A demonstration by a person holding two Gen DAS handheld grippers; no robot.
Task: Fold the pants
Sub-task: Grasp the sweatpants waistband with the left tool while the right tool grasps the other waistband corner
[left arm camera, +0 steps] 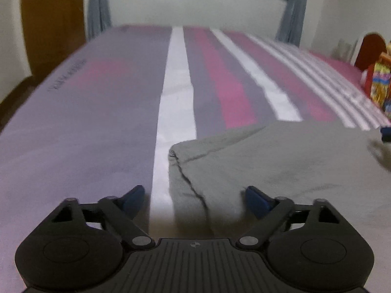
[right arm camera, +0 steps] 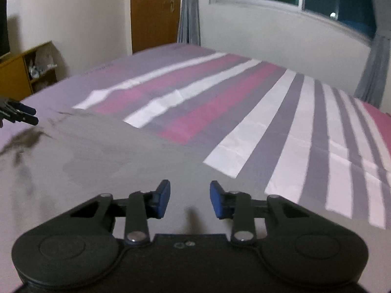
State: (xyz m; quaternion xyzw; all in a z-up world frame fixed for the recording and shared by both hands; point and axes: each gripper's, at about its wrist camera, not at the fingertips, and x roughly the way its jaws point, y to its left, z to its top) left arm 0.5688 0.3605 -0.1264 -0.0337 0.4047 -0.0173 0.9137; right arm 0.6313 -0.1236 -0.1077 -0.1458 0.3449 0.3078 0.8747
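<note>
Blue-padded left gripper [left arm camera: 193,196] hangs with fingers spread wide over the near edge of the grey pants [left arm camera: 281,161], nothing pinched. Right gripper [right arm camera: 190,199] points down at the same cloth, fingers partly apart, gap bare. Pants lie flat on the striped bedsheet [right arm camera: 256,112], a seam running toward the left fingers.

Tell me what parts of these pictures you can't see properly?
- Pants: left wrist view, near end hidden behind the left gripper; the right side runs off the edge.
- Pants, right wrist view: motion blur smears the folds, and the right gripper covers the near edge.
- Colourful packet: cut off by the edge, print unreadable.
- Shelf: its contents are too small and blurry.
</note>
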